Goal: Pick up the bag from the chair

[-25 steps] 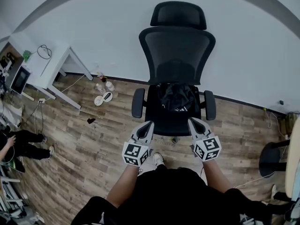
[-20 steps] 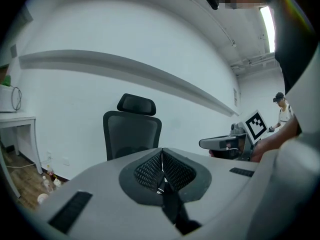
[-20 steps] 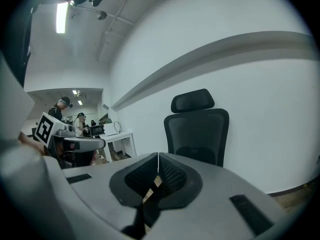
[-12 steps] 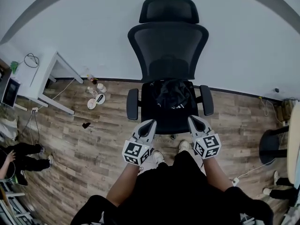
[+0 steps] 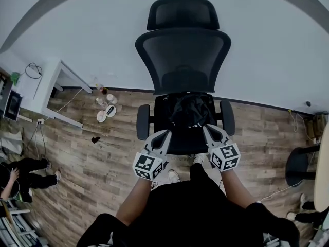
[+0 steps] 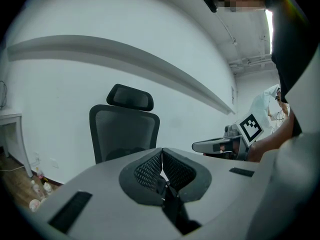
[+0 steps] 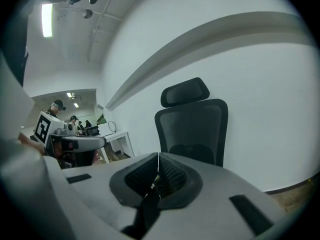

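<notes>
Bag [image 5: 188,109] and chair [image 5: 182,55] seat hidden behind left gripper [image 6: 162,150] and right gripper [image 7: 158,154] in their own views, chair base mostly hidden in head view, floor clutter [image 5: 105,106] too small to identify, person [image 5: 23,170] cut by left edge.

Bag [image 5: 189,108] on chair [image 5: 182,60], chair against far wall [image 5: 92,30], desk [image 5: 54,81] at left, left gripper [image 5: 163,135] and right gripper [image 5: 209,129] near the seat's front
</notes>
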`<state>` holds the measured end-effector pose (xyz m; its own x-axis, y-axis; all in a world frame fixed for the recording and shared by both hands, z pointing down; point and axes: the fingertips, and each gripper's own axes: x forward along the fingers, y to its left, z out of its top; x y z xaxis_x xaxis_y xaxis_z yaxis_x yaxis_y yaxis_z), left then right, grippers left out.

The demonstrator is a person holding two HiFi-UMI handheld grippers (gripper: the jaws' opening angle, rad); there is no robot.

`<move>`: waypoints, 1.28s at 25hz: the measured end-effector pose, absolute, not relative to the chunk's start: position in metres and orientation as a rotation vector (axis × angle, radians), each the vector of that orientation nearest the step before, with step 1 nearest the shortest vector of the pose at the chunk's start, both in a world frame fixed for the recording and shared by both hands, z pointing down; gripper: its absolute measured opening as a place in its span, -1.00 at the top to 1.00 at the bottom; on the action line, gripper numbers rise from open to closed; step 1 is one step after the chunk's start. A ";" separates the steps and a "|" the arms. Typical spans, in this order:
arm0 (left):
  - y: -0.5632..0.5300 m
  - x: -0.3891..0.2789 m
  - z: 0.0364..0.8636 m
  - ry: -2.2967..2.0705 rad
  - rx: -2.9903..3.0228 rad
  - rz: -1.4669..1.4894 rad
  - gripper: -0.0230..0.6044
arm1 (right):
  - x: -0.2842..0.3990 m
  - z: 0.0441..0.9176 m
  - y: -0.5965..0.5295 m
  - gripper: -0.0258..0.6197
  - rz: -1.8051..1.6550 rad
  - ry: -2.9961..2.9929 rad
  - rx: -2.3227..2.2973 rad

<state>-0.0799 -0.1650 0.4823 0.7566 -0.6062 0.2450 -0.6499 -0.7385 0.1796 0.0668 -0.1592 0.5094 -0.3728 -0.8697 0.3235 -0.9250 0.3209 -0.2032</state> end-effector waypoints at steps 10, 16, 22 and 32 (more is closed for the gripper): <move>-0.226 -0.039 0.472 -1.059 2.687 0.302 0.86 | 0.093 0.503 -0.238 0.85 0.512 -2.546 1.524; -0.251 -0.025 0.497 -1.104 2.626 0.368 0.86 | 0.107 0.514 -0.263 0.85 0.550 -2.577 1.427; -0.270 -0.026 0.547 -1.089 2.587 0.551 0.86 | 0.114 0.552 -0.270 0.85 0.610 -2.499 1.348; -0.279 -0.029 0.635 -0.931 2.490 0.745 0.00 | 0.107 0.644 -0.268 0.09 0.857 -2.361 1.232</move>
<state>-0.0287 -0.2795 0.6355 0.6405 -0.4859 0.5947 -0.6866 -0.7093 0.1599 0.1065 -0.2684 0.6444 -0.5645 -0.6183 0.5468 -0.8251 0.4410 -0.3531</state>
